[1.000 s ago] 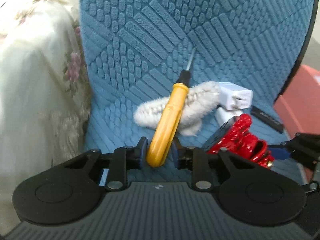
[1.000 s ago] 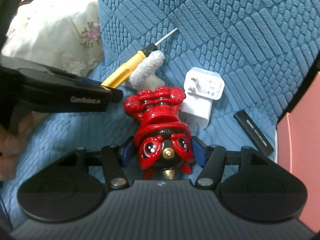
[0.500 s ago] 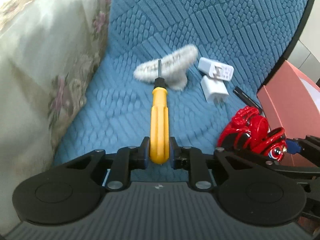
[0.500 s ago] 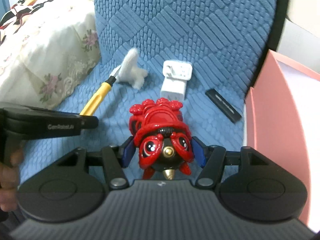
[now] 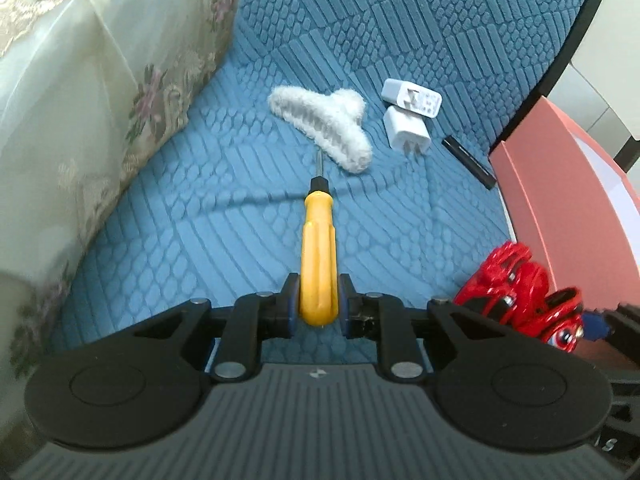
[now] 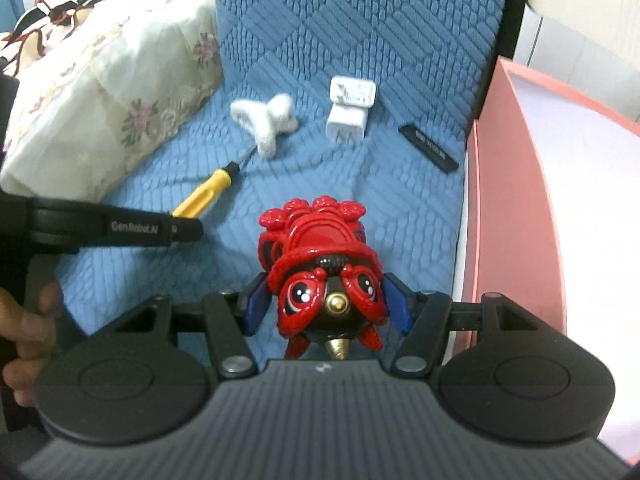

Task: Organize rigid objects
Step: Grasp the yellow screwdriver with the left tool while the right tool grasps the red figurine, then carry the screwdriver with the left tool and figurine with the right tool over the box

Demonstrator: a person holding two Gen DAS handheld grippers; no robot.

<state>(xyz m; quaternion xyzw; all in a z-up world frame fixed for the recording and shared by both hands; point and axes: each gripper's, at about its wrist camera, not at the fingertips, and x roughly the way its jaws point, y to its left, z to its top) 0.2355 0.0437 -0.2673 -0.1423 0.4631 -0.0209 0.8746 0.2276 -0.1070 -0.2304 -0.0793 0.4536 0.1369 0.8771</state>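
Observation:
My left gripper [image 5: 318, 305] is shut on the yellow handle of a screwdriver [image 5: 317, 248], held above the blue quilted cushion [image 5: 240, 216] with its tip pointing away. The screwdriver also shows in the right wrist view [image 6: 208, 194]. My right gripper [image 6: 326, 306] is shut on a red lion-head figurine [image 6: 322, 264], lifted above the cushion; the figurine shows at the right of the left wrist view [image 5: 524, 292]. A fluffy white hair claw [image 5: 320, 128], two white chargers [image 5: 408, 120] and a black stick [image 5: 470, 162] lie on the cushion.
A pink open box [image 6: 516, 200] with a white inside stands right of the cushion, close to my right gripper. A cream floral blanket [image 5: 80, 100] lies along the left. The cushion's black-edged back [image 6: 360, 20] rises behind the objects.
Both grippers have lifted and pulled back from the cushion with their objects. The screwdriver has come off the hair claw. The pink box fills more of the right wrist view.

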